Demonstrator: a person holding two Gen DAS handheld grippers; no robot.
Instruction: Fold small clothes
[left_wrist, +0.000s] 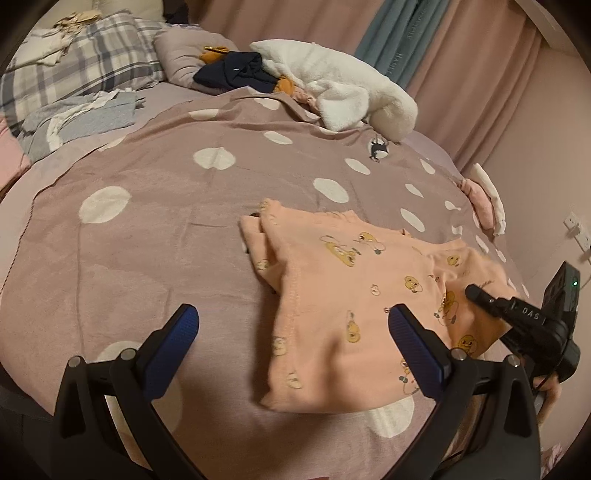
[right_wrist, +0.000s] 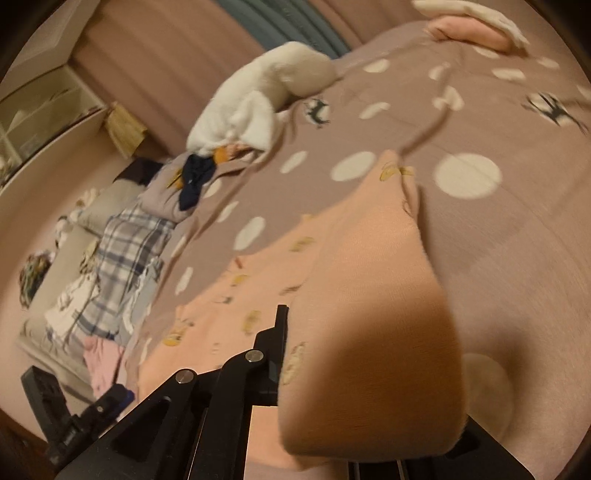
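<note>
The peach duck-print garment (left_wrist: 343, 295) lies on the polka-dot blanket (left_wrist: 166, 221), well in front of the white plush toy (left_wrist: 332, 92). The right gripper (right_wrist: 291, 354) is clamped on the garment's right edge, fabric draped over its fingers — a fold across seems underway. The left gripper (left_wrist: 293, 332) hovers with jaws wide apart, holding nothing. Best to carry the pinched edge low and square — the left pinning the near hem.

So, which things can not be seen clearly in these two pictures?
- Right gripper fingertips: right wrist view, draped by the peach garment.
- Garment's type: both views, folded over itself.
- Items on the plaid pillow: left wrist view, too small.
- Shelf contents: right wrist view, blurred.
</note>
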